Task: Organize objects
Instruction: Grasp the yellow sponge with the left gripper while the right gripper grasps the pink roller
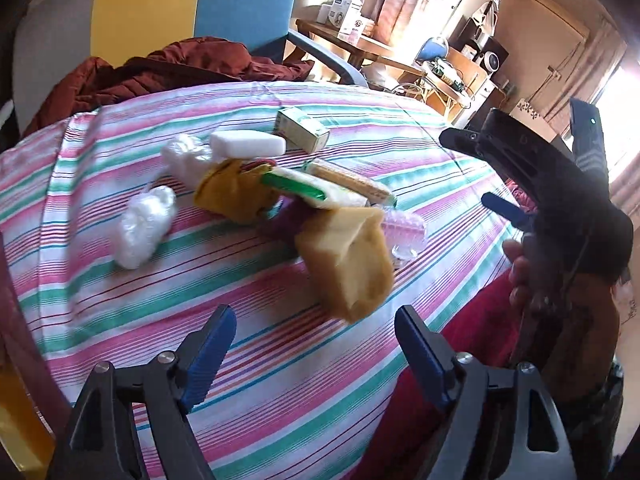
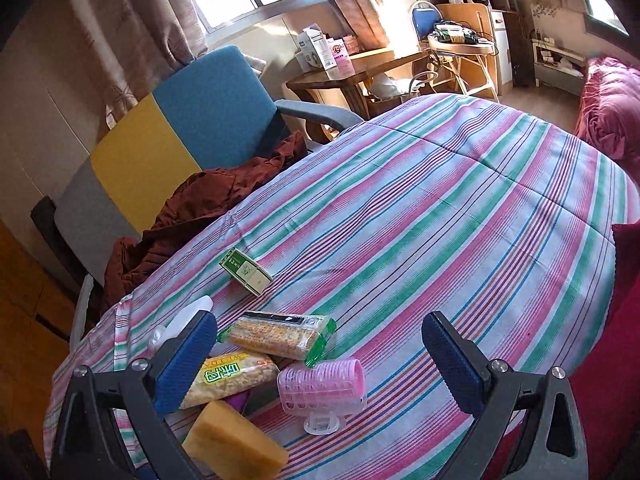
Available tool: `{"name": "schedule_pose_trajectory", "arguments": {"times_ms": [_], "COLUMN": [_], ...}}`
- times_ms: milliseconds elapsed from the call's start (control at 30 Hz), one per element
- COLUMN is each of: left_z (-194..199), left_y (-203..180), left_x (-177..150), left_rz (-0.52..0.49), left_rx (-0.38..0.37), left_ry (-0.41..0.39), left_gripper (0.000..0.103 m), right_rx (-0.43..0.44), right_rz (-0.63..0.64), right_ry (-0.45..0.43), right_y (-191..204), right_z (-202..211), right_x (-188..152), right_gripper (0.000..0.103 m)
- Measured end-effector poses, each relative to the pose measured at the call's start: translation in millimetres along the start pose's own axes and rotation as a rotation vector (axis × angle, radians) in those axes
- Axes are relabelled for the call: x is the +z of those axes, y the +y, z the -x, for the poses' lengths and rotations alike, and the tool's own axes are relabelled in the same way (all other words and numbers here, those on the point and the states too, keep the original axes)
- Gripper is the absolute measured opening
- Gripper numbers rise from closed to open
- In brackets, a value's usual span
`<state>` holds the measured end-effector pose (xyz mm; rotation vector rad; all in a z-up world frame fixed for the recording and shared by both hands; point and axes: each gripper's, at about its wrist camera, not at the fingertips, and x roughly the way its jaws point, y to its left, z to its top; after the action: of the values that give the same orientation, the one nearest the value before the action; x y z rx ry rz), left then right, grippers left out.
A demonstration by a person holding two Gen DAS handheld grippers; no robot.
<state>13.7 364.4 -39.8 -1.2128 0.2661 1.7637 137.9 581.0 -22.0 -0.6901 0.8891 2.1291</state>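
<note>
Both the left gripper and right gripper had jaws spread wide, holding nothing. The objects lay clustered on the striped bedspread; the pink hair roller sat beside the yellow sponge, nearest the right gripper.

Right gripper fingers spread wide above pink hair roller and yellow sponge

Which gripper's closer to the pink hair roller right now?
Right. The right gripper hangs open just above the pink hair roller, which sits between its fingers. The left gripper is open too, farther back, with the yellow sponge between.
</note>
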Motion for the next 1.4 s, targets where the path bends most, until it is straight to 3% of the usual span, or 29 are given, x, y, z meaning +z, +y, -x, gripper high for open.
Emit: {"name": "schedule_pose_trajectory", "arguments": {"times_ms": [333, 400, 433, 467, 567, 767, 1033, 1133, 1267, 1400], "left_z": [-63, -71, -71, -70, -56, -26, 19, 33, 44, 50], "left_y": [-18, -12, -8, -6, -8, 0, 39, 51, 62, 73], "left_x": [31, 30, 27, 25, 17, -4, -27, -38, -55, -72], "left_rz": [0.106, 0.122, 0.125, 0.123, 0.073, 0.024, 0.064, 0.076, 0.08, 0.077], "left_rx": [0.063, 0.078, 0.046, 0.014, -0.016, -0.023, 0.003, 0.027, 0.06, 0.097], "left_ry": [0.031, 0.042, 0.048, 0.046, 0.033, 0.007, -0.033, -0.046, -0.051, -0.058], "left_gripper": [0.087, 0.082, 0.075, 0.066, 0.06, 0.058, 0.058, 0.058, 0.058, 0.058], "right_rx": [0.024, 0.012, 0.003, -0.009, -0.053, -0.126, -0.246, -0.268, -0.28, -0.265], "right_rz": [-0.064, -0.062, -0.055, -0.041, 0.033, 0.157, 0.3, 0.338, 0.356, 0.388], "right_ry": [0.025, 0.04, 0.051, 0.066, 0.108, 0.179, 0.329, 0.356, 0.387, 0.384], "right_y": [-12, -12, -11, -9, 3, 19, 34, 39, 41, 47], "right_z": [-5, -8, -10, -13, -22, -37, -65, -70, -75, -71], "right_x": [3, 3, 3, 2, -1, -12, -33, -40, -45, -50], "right_gripper": [0.103, 0.103, 0.103, 0.103, 0.103, 0.103, 0.103, 0.095, 0.066, 0.065]}}
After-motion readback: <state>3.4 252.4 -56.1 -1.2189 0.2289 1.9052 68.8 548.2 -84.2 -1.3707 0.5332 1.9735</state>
